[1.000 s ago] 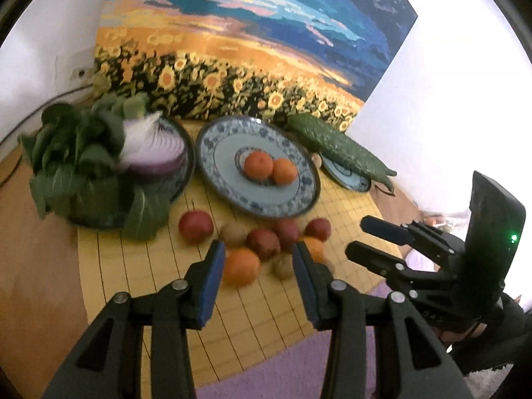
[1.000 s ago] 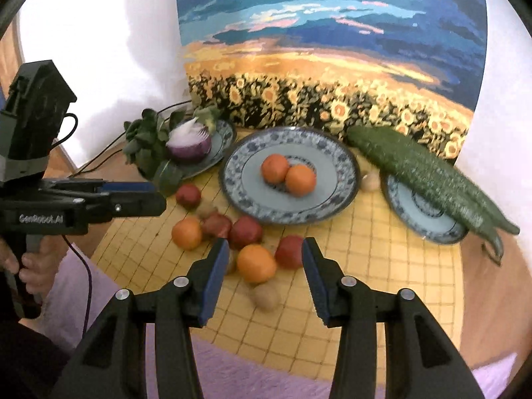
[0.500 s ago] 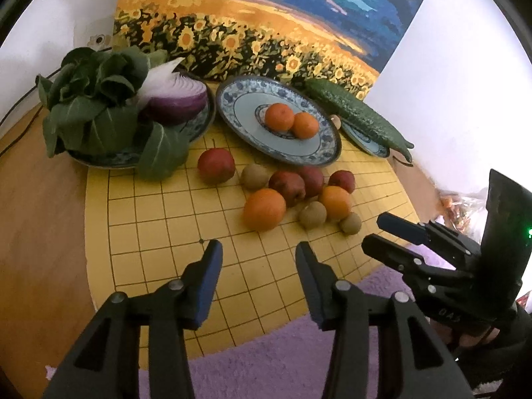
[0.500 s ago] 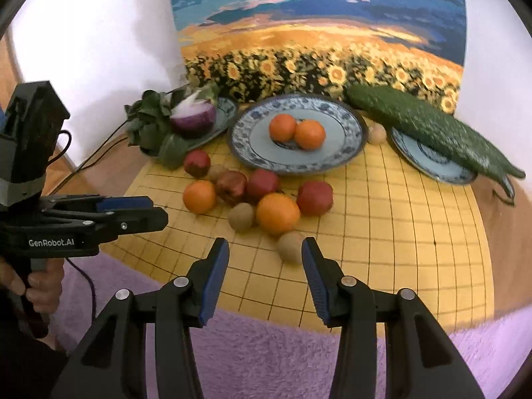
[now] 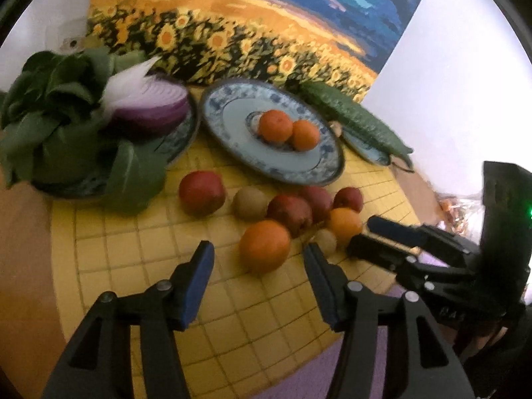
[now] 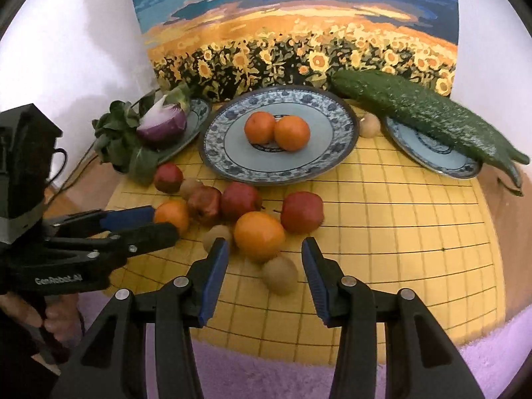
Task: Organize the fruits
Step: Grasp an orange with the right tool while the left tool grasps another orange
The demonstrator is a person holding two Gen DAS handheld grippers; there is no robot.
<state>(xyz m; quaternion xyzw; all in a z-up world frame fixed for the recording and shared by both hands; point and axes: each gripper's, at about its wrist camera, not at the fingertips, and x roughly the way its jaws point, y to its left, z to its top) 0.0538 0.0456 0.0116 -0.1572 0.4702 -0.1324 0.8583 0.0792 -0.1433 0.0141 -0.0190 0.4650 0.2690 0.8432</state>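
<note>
Both claws spread wide, holding nothing: left claw (image 5: 254, 264) and right claw (image 6: 264, 257) each just short of a loose round orange fruit (image 6: 258, 236).

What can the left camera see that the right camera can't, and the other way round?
Only the left wrist view shows a wall socket behind the greens and some crinkly clutter past the mat's far side. Only the right wrist view shows the person's hand and a loose kiwi between its gripper's fingers. Both show the middle plate with two oranges, the cucumber, the cut onion and loose fruit on the yellow mat.
</note>
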